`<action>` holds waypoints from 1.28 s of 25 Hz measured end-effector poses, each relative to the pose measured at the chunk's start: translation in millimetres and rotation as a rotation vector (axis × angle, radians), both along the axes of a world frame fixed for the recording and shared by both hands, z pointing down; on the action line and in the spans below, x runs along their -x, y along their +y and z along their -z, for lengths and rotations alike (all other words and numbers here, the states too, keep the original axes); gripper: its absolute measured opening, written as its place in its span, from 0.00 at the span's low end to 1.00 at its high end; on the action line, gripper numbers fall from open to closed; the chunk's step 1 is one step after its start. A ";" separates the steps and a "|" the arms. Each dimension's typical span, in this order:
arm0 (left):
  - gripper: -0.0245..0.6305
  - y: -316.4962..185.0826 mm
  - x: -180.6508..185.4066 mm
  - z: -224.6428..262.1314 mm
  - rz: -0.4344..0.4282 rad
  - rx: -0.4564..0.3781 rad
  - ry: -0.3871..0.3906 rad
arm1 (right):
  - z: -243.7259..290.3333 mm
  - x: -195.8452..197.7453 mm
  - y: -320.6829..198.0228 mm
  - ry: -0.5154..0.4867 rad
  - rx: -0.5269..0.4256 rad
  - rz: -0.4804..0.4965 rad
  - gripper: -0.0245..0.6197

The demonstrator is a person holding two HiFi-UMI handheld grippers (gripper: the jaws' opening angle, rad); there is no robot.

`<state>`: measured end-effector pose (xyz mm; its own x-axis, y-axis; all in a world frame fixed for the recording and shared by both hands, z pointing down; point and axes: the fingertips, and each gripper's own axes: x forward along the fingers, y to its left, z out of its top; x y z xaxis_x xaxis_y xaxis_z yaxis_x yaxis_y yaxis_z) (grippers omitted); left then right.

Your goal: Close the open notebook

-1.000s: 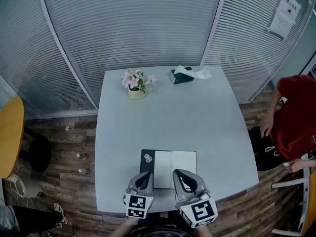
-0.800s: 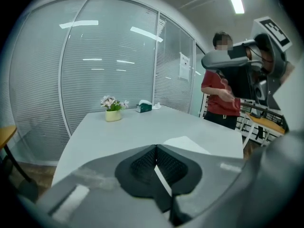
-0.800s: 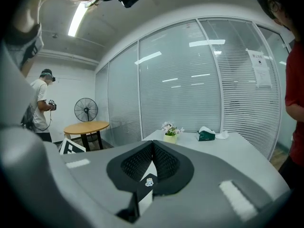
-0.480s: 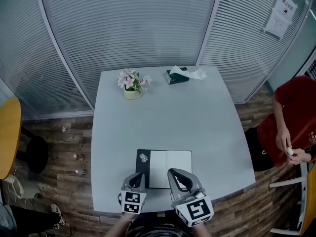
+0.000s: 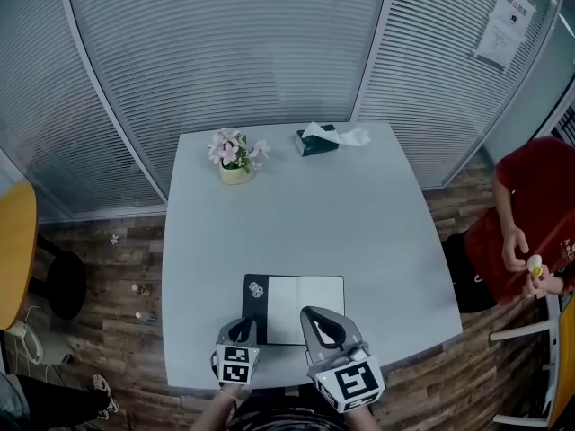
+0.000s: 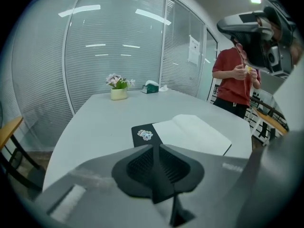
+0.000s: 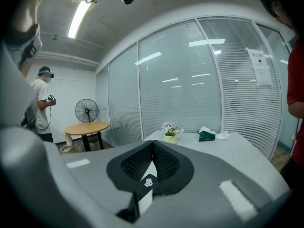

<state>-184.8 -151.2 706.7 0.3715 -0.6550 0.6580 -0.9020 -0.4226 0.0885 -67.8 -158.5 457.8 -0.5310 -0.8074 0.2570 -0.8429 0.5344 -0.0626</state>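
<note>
Your left gripper, jaws just cracking open on nothing, angles down at the open black-covered notebook lying flat by the grey table's near edge, likely to catch its cover; right gripper hovers, jaws together.

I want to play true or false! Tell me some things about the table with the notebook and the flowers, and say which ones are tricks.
1. The notebook lies open on the table. True.
2. The flowers stand on top of the notebook. False: they stand at the far side of the table, well apart from it.
3. The tissue box sits near the flowers at the far edge. True.
4. The person in red is sitting on the table. False: that person is off to the side, not on it.
5. The notebook's black flap has a sticker on it. True.
</note>
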 end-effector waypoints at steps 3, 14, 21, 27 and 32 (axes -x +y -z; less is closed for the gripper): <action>0.15 0.9 2.2 -13.4 0.014 0.040 -0.007 | -1.0 -3.0 -1.0 -0.004 0.010 -0.006 0.04; 0.37 1.6 8.2 -48.1 0.070 0.175 -0.009 | -9.2 -19.3 0.7 -0.004 0.024 -0.025 0.04; 0.40 0.7 2.5 -61.0 0.106 0.222 0.017 | -10.4 -31.3 -2.5 0.000 0.031 -0.041 0.04; 0.40 -0.5 3.3 -57.2 0.150 0.241 0.100 | -12.0 -35.5 -1.7 -0.005 0.036 -0.038 0.04; 0.37 -1.7 9.1 -44.5 0.208 0.232 0.187 | -12.5 -35.6 -0.1 -0.007 0.041 -0.029 0.04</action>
<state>-193.9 -152.9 751.2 0.3740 -0.5703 0.7314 -0.9257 -0.1810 0.3323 -32.2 -158.6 470.3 -0.5098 -0.8113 0.2861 -0.8573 0.5069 -0.0900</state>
